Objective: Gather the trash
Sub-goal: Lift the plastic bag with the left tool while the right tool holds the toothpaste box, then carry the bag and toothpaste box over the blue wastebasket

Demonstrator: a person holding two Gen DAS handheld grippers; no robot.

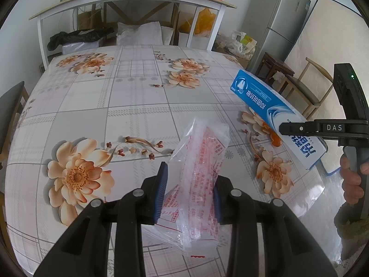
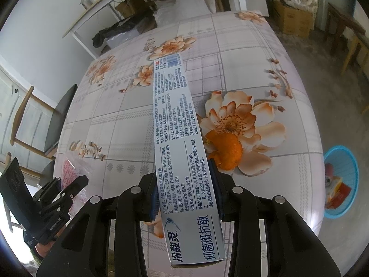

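My left gripper [image 1: 189,189] is shut on a clear plastic wrapper with red print [image 1: 200,161], held just above the flowered table. The wrapper also shows in the right wrist view [image 2: 71,168], in the left gripper [image 2: 76,184]. My right gripper [image 2: 184,184] is shut on a long blue and white toothpaste box [image 2: 177,124], lifted over the table. In the left wrist view the box [image 1: 272,106] sticks out from the right gripper [image 1: 299,129] at the right. An orange peel [image 2: 227,149] lies on the table under the box, and shows in the left wrist view [image 1: 275,139].
A blue waste basket [image 2: 341,180] with trash in it stands on the floor to the right of the table [image 1: 129,97]. Chairs stand at the table's left [image 2: 60,120] and right [image 1: 306,87]. A white shelf table [image 1: 129,0], a fridge [image 1: 276,16] and boxes stand behind.
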